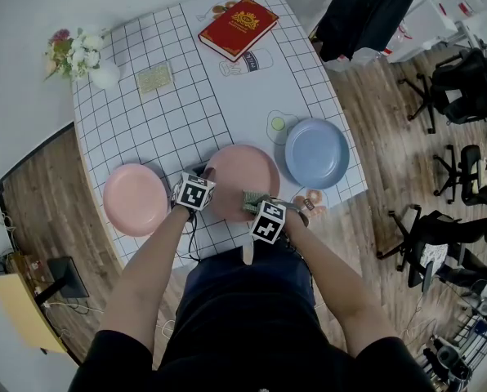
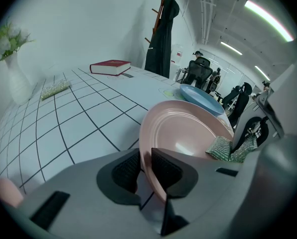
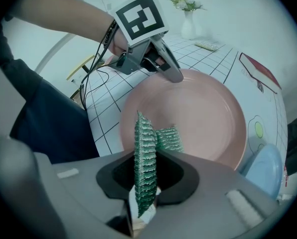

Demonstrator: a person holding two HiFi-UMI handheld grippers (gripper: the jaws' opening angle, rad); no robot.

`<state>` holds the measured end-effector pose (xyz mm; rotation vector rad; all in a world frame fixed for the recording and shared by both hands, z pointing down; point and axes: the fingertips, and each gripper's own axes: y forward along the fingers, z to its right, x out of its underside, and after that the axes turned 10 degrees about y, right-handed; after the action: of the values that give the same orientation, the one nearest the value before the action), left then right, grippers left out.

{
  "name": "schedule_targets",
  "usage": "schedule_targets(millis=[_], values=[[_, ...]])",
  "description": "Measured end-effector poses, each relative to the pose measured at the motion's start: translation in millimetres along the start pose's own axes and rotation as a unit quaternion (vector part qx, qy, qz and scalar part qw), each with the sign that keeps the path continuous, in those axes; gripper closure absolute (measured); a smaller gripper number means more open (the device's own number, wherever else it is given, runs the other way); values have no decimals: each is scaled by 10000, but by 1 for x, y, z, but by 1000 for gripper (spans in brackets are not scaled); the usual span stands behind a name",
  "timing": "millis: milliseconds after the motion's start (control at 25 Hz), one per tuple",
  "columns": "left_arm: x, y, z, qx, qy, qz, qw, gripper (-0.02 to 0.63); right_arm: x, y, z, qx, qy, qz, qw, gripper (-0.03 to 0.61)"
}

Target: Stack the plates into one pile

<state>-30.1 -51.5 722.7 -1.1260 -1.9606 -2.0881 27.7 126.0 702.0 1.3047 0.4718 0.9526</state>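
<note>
**Both sets of jaws clamped**

Jaws first: our left gripper [image 2: 146, 172] pinches the near-left rim of the middle pink plate [image 1: 247, 178], with one ribbed pad pressed above the rim and the other below it. Our right gripper [image 3: 147, 176] is clamped on a green scrubbing pad [image 3: 144, 153], which stands on edge between the jaws. The pad's far end reaches the near rim of that same plate, and we cannot tell whether it rests on it. In the head view both grippers meet at the near side of this plate, the left one at its left and the right one at its front.

All else we place from that plate, which sits close to the near edge of the white grid-patterned table [image 1: 170, 121]. To its left, clearly apart, lies a second pink plate [image 1: 136, 198]. Just beside it on the right and a little farther back lies a blue plate [image 1: 317, 152], their rims not overlapping. Farther back and to the left is a small pale mat [image 1: 154, 78]. Well beyond the plate a red book [image 1: 239, 27] lies flat. Farthest back and left stands a vase of flowers [image 1: 84, 60].
</note>
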Motion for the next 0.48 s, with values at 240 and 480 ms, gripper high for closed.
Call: schedule_targets(millis=[240, 480], values=[[1, 1, 0, 2, 4, 12, 10000, 548, -6, 2, -15, -201, 104, 91, 9997, 499], [1, 2, 0, 23, -7, 34, 10000, 548, -17, 5, -31, -399, 163, 203, 9989, 499]])
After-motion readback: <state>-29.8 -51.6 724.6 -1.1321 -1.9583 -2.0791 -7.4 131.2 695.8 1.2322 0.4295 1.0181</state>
